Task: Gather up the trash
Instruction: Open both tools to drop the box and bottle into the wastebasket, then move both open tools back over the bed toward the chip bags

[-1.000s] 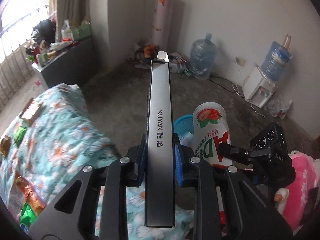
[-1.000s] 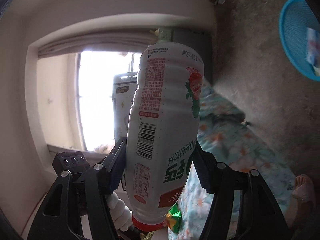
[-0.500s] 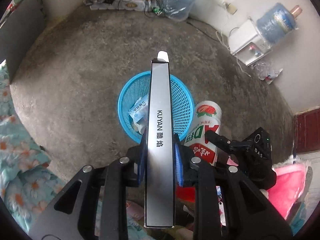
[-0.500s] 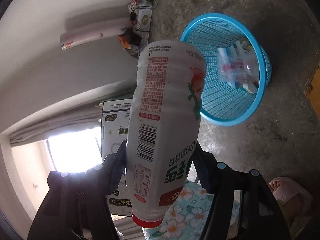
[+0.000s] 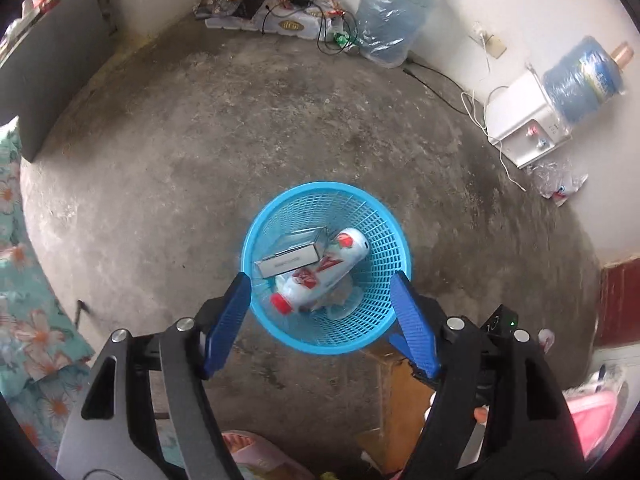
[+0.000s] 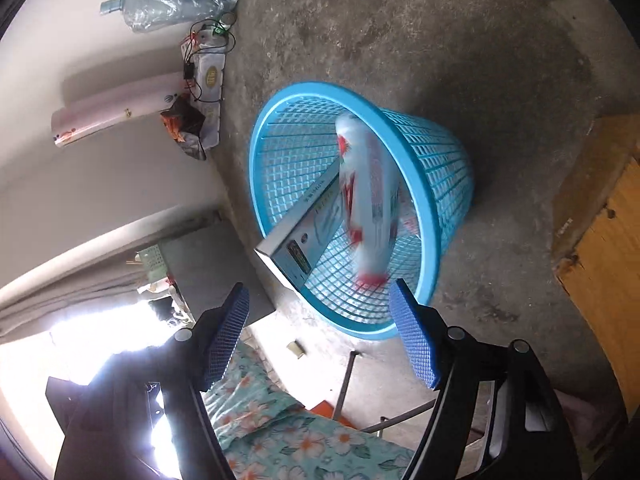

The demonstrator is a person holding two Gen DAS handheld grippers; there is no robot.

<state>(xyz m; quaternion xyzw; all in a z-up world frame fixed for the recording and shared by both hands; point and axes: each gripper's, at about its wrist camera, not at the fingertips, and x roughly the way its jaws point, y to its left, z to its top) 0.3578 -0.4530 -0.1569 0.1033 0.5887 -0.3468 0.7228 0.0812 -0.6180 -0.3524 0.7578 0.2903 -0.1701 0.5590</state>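
Observation:
A blue mesh waste basket (image 5: 384, 240) stands on the concrete floor; it also shows in the right wrist view (image 6: 436, 168). In it lie a grey flat box (image 5: 288, 262) and a white drink bottle with red cap (image 5: 324, 272). In the right wrist view the box (image 6: 304, 232) and the blurred bottle (image 6: 368, 200) are dropping into the basket. My left gripper (image 5: 324, 300) is open and empty above the basket. My right gripper (image 6: 320, 320) is open and empty just above its rim.
Two large water jugs (image 5: 390, 12) and a white dispenser (image 5: 524, 128) stand along the far wall with cables and a clutter pile (image 5: 276, 12). A floral bedcover (image 5: 24, 340) lies at left. A wooden cabinet (image 6: 600, 248) is right of the basket.
Both grippers opened: the left let go of the grey box and the right let go of the bottle. Both things fell into the blue basket.

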